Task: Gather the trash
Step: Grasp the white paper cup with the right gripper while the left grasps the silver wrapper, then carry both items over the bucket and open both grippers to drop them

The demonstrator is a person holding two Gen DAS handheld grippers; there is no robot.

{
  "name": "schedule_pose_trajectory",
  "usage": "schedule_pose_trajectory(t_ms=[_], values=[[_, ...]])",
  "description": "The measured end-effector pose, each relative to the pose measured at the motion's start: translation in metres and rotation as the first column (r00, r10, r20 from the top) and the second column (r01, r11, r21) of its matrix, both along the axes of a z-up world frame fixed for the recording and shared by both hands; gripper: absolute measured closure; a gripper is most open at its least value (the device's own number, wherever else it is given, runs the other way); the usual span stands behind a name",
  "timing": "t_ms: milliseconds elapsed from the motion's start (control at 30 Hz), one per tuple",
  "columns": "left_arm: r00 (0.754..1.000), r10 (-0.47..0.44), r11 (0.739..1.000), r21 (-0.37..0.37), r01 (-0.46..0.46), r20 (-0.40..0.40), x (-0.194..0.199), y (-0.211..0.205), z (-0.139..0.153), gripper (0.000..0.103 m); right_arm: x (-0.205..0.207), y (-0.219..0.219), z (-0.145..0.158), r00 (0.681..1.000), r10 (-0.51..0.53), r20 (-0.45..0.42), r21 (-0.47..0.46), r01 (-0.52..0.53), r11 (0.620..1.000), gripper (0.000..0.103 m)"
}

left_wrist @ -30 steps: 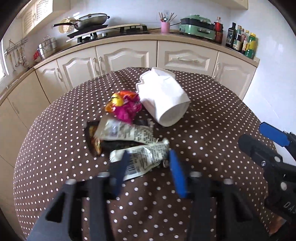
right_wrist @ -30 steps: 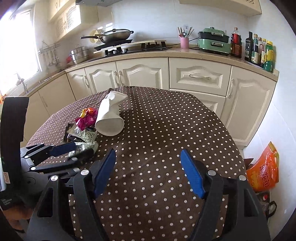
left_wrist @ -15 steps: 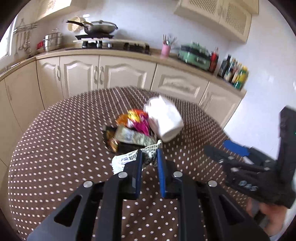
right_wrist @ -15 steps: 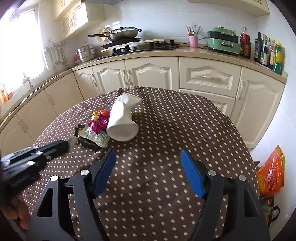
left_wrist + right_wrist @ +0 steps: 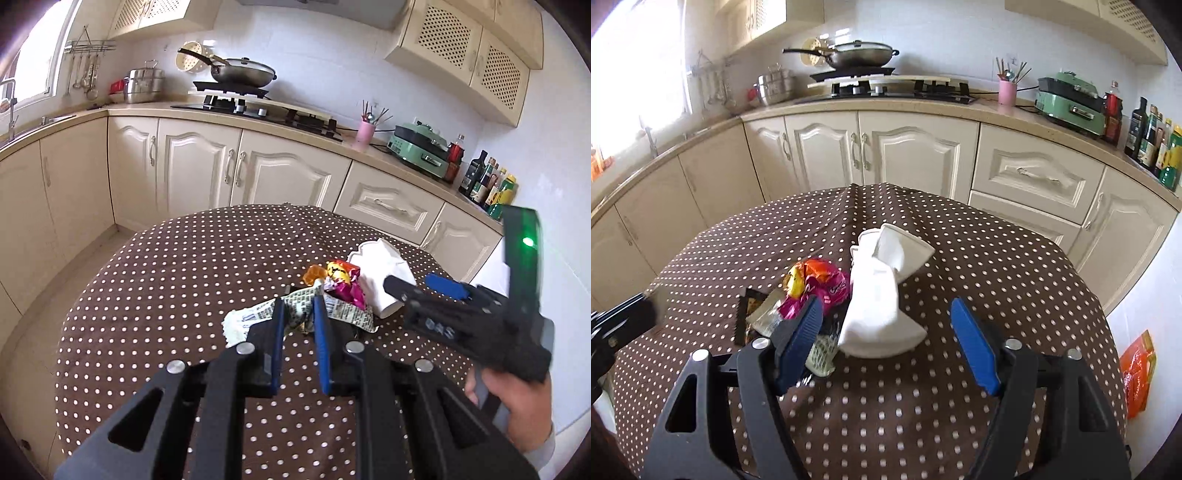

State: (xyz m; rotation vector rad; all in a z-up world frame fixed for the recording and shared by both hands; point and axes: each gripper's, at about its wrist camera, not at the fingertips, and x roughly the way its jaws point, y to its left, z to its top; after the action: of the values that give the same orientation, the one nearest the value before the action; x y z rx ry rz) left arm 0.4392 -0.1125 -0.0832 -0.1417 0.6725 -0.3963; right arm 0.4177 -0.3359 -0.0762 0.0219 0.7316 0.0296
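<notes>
A pile of trash lies on the round dotted table [image 5: 184, 273]. My left gripper [image 5: 298, 314] is shut on a white printed wrapper [image 5: 251, 321] and holds it above the table. A pink and orange wrapper [image 5: 341, 282] and a white paper bucket [image 5: 384, 277] on its side lie behind it. My right gripper [image 5: 886, 317] is open, its fingers either side of the white bucket [image 5: 875, 306], just short of it. The pink wrapper [image 5: 820, 286] and a dark wrapper [image 5: 751, 310] lie left of the bucket. The right gripper also shows in the left wrist view [image 5: 424, 288].
Cream kitchen cabinets [image 5: 908, 155] and a counter curve behind the table, with a stove and wok [image 5: 860, 55], a green appliance [image 5: 1071, 99] and bottles [image 5: 1156, 136]. An orange bag [image 5: 1137, 376] lies on the floor at the right.
My left gripper closed on the white printed wrapper and lifted it back from the pile. My right gripper moved forward to the white bucket and stayed open.
</notes>
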Motion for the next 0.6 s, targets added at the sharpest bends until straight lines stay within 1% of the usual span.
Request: schedule_pose_trajectory(t_ms=[33,67,100,133,300,400,500,600], values=[[1.000,-0.001,1.000,-0.005,0.001,-0.001,-0.001,0.003,0.000,0.088,0.004,0.001,-0.004,1.000,0.008,-0.027,-0.002,-0.008,1.000,0.063],[1.000,-0.003,1.000,-0.010,0.003,0.000,-0.003,0.006,0.001,0.088,0.003,0.001,-0.004,1.000,0.011,-0.024,-0.006,-0.011,1.000,0.064],[1.000,-0.006,1.000,-0.012,0.006,0.003,-0.007,0.008,0.002,0.088,-0.001,0.002,-0.004,1.000,0.014,-0.023,-0.016,-0.015,1.000,0.068],[1.000,-0.006,1.000,-0.012,0.006,0.008,-0.010,0.011,0.003,0.088,-0.006,0.002,-0.003,1.000,0.014,-0.018,-0.013,-0.014,1.000,0.074],[0.999,-0.007,1.000,-0.030,0.008,0.031,-0.030,0.029,0.011,0.088,-0.046,0.008,0.009,0.999,0.001,0.039,-0.014,-0.001,1.000,0.074],[0.999,0.001,0.999,-0.051,0.001,0.042,-0.047,0.047,0.017,0.088,-0.075,0.023,0.023,0.996,0.026,0.085,-0.004,-0.025,1.000,0.074],[0.999,0.020,0.998,-0.064,-0.017,0.049,-0.066,0.068,0.020,0.088,-0.100,0.048,0.039,0.989,0.079,0.127,0.006,-0.080,0.997,0.074],[0.997,0.050,0.996,-0.076,-0.046,0.053,-0.083,0.091,0.022,0.089,-0.124,0.087,0.052,0.973,0.165,0.160,0.020,-0.171,0.985,0.074]])
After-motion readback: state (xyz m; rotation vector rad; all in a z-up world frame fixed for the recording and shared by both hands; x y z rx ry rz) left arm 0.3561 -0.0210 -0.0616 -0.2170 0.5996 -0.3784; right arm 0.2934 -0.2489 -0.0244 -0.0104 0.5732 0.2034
